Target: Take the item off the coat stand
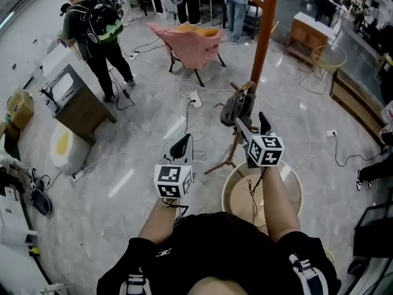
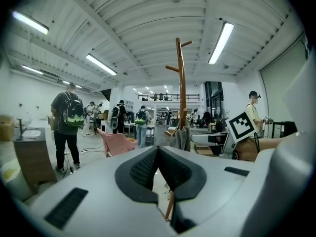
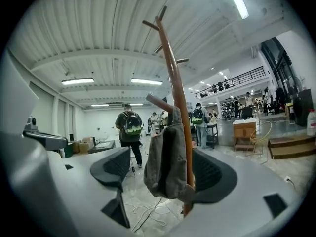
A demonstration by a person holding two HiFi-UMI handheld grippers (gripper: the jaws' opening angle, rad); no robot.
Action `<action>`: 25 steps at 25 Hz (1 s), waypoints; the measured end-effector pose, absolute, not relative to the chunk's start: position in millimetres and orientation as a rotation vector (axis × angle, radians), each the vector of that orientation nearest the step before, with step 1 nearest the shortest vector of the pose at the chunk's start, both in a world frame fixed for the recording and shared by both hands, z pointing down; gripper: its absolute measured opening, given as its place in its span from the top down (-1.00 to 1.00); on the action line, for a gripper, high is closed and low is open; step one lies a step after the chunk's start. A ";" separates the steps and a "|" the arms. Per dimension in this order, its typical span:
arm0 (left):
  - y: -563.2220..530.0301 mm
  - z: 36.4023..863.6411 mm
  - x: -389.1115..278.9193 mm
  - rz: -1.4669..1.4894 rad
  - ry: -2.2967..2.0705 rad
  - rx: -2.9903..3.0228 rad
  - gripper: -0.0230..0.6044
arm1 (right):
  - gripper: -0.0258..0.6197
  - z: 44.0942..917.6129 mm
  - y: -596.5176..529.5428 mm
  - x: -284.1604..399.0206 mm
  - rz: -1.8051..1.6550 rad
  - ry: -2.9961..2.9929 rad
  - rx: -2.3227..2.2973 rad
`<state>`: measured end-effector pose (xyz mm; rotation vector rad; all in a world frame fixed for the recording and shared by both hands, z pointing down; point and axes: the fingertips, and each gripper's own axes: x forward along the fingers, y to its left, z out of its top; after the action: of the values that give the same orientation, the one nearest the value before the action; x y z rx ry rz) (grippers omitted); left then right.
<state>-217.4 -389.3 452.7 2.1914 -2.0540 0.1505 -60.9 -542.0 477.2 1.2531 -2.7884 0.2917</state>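
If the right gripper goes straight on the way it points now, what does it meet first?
Probably the grey cloth item hanging on the coat stand: it lies between the open jaws of the right gripper, seemingly untouched, with the pole right beside it.

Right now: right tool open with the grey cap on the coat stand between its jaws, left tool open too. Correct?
Not quite. The left tool is shut, closed tip to tip with nothing between, as the left gripper view shows. The rest stands: the right tool is open, with the grey cap that hangs on the coat stand between its jaws.
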 end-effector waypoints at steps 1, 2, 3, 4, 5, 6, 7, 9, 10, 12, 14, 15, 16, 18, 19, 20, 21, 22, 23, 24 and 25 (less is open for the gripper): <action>-385.8 453.7 -222.6 0.151 -2.067 2.175 0.88 | -0.32 481.4 -548.2 -63.0 0.302 -2.771 1.260; -381.6 454.5 -228.2 0.151 -2.082 2.157 0.88 | -0.32 485.5 -554.9 -65.8 0.318 -2.758 1.262; -377.2 455.3 -234.0 0.150 -2.099 2.137 0.88 | -0.33 489.6 -561.9 -69.1 0.344 -2.749 1.261; -372.7 456.2 -239.5 0.150 -2.115 2.118 0.88 | -0.33 493.8 -568.8 -72.4 0.374 -2.742 1.257; -368.4 457.4 -244.4 0.151 -2.129 2.102 0.88 | -0.33 498.0 -575.1 -75.5 0.403 -2.734 1.250; -364.5 458.6 -248.8 0.151 -2.141 2.087 0.88 | -0.32 502.0 -580.4 -78.3 0.423 -2.725 1.244; -360.8 459.6 -252.8 0.150 -2.153 2.074 0.88 | -0.31 505.5 -584.9 -80.8 0.434 -2.715 1.240; -353.6 460.2 -260.5 0.141 -2.173 2.049 0.88 | -0.27 511.2 -591.7 -85.6 0.438 -2.691 1.243; -350.2 460.2 -264.0 0.136 -2.182 2.036 0.88 | -0.24 513.6 -594.2 -87.7 0.435 -2.678 1.249; -345.2 460.5 -269.0 0.130 -2.195 2.018 0.88 | 0.12 516.7 -596.6 -89.2 0.415 -2.652 1.263; -343.4 460.5 -271.8 0.129 -2.200 2.013 0.88 | 0.58 516.6 -595.8 -87.5 0.374 -2.632 1.283; -343.5 459.9 -272.6 0.129 -2.200 2.015 0.88 | 0.66 515.5 -594.3 -87.0 0.348 -2.627 1.290; -343.9 458.8 -272.7 0.128 -2.199 2.018 0.88 | 0.69 513.8 -592.1 -87.0 0.325 -2.627 1.291; -345.9 456.7 -270.4 0.124 -2.193 2.028 0.88 | 0.71 510.1 -587.3 -86.3 0.301 -2.640 1.286; -347.3 456.3 -268.2 0.123 -2.188 2.035 0.88 | 0.72 507.9 -584.9 -85.4 0.296 -2.651 1.284; -348.8 456.4 -265.8 0.123 -2.183 2.042 0.88 | 0.72 505.0 -582.4 -84.8 0.292 -2.665 1.279; -350.1 456.8 -263.7 0.124 -2.178 2.048 0.88 | 0.72 501.2 -579.3 -84.9 0.289 -2.685 1.270; -350.7 457.3 -262.2 0.125 -2.174 2.052 0.88 | 0.73 496.1 -575.5 -85.8 0.286 -2.709 1.256; -350.9 457.7 -261.1 0.125 -2.171 2.055 0.88 | 0.73 489.9 -571.0 -87.4 0.281 -2.737 1.237; -351.0 458.0 -260.3 0.124 -2.168 2.057 0.88 | 0.73 482.6 -566.3 -88.9 0.275 -2.768 1.219; -351.3 458.4 -259.4 0.124 -2.164 2.060 0.88 | 0.73 474.7 -561.8 -90.0 0.266 -2.797 1.203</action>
<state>-259.4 -351.3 458.4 2.0597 -2.1643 0.1238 -90.0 -561.8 474.7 1.2027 -2.7965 0.2656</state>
